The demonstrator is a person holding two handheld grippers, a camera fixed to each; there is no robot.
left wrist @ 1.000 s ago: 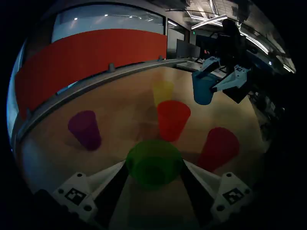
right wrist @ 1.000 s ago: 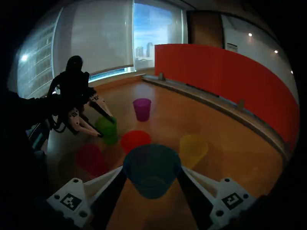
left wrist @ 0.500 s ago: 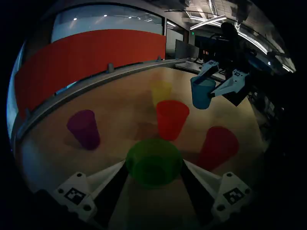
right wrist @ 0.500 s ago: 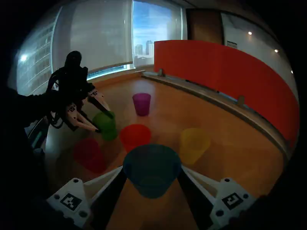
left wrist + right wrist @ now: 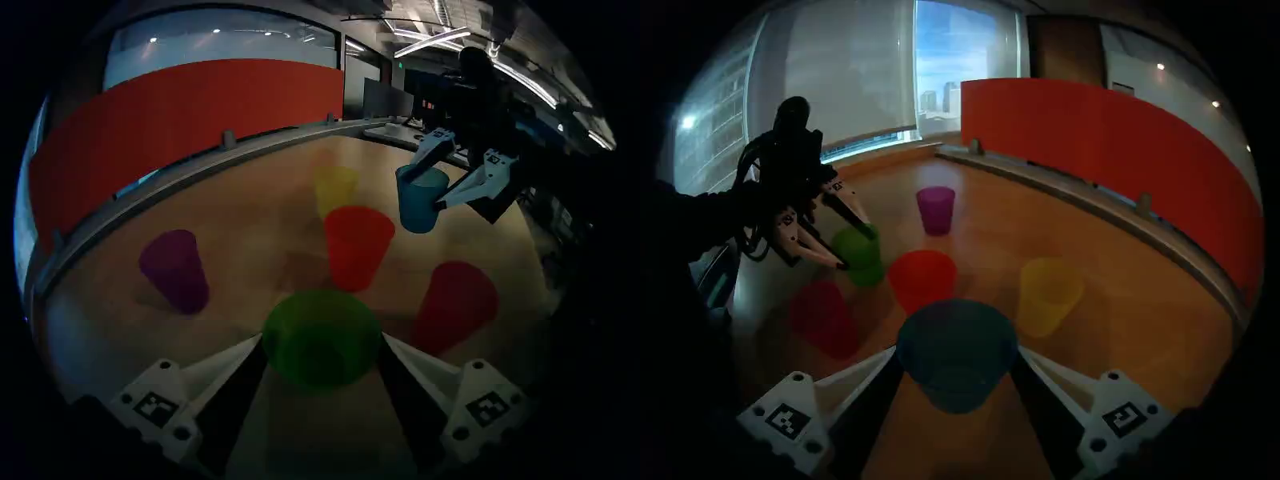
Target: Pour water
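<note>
The wooden table lay below me, with the red screen along its far edge. My left gripper clamped the green cup, both fingers on its sides. My right gripper clamped the blue cup above the table near the orange cup. The yellow cup, purple cup and dark red cup stood apart around it.

- The green cup, lower centre of the left gripper view: plain translucent green.
- The blue cup, lower centre of the right gripper view: dark teal-blue.
- Mid-frame: orange-red cup, yellow cup, purple cup, dark red cup, all unpatterned.
- Counter: warm orange-brown wood.
- Left claw and right claw: white, with black-and-white square markers.
- Panel, upper left: solid red.
</note>
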